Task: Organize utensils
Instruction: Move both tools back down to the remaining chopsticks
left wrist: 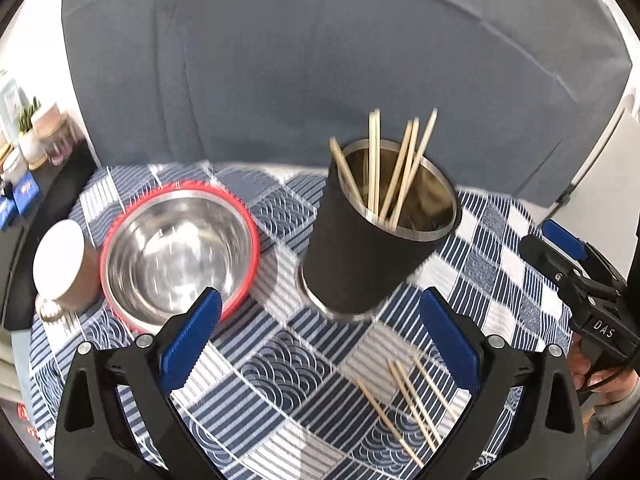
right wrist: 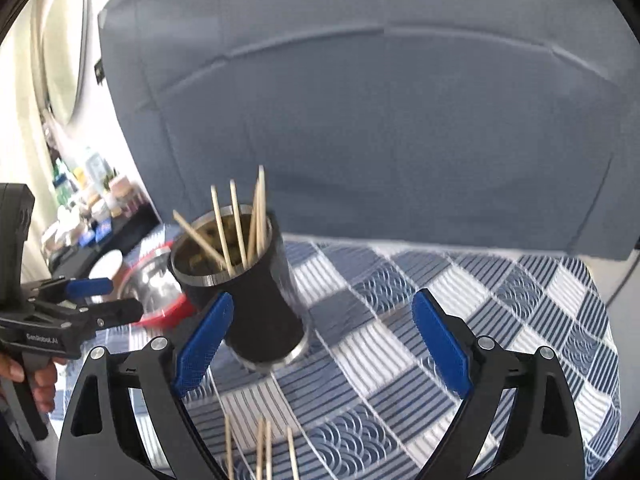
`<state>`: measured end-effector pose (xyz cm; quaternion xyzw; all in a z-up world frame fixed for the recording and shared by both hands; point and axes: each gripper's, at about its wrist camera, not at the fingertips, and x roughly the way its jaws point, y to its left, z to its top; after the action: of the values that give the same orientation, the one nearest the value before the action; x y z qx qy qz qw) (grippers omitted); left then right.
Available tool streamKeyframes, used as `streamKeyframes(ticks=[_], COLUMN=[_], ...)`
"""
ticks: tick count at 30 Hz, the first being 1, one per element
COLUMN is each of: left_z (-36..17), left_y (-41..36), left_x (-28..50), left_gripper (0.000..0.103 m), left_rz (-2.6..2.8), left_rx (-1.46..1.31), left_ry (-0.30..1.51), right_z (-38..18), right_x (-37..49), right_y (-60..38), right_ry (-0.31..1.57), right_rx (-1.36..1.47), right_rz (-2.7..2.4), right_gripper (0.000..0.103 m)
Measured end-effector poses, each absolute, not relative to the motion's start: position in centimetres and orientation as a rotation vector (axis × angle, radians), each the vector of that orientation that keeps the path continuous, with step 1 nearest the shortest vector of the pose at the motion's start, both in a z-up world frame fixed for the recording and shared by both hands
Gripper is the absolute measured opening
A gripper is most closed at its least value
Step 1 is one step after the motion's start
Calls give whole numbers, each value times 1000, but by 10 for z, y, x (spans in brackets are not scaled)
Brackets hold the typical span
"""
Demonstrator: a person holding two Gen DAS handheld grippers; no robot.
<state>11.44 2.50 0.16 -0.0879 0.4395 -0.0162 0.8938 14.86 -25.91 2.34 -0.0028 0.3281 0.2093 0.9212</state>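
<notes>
Steel-rimmed cup (left wrist: 374,236) mid-cloth | left gripper (left wrist: 320,344) agape | right gripper (right wrist: 322,354) agape

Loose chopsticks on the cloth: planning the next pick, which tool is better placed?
Probably the right tool: the loose chopsticks lie directly beneath it. In the left wrist view they sit off-centre beside the left tool. Both are open.

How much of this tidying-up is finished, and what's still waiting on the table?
Partly done: five wooden chopsticks already stand in the black steel-lined cup. Nothing is in hand; the left claw and right claw both gape open and empty. Left to do: about four loose wooden chopsticks lie on the blue checked tablecloth in front of the cup, presumably headed there too.
</notes>
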Motion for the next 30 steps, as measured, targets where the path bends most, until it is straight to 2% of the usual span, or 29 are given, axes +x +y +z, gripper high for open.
streamKeyframes(ticks=[12,18,30], left_z=[-68,-96,-124], left_y=[10,5,-23], left_x=[98,92,85], left_gripper=[97,97,97], left_rz=[-6,-1,-28], left_rx=[-195,-174,-173], left_ry=[1097,1177,1266], right_z=[-56,-78,-115], right_x=[112,96,75], right_y=[-280,-280,-275], right_ry=[869,924,1020], right_rx=[-13,-43,-114], right_rz=[411,418,432], right_gripper=[87,87,87])
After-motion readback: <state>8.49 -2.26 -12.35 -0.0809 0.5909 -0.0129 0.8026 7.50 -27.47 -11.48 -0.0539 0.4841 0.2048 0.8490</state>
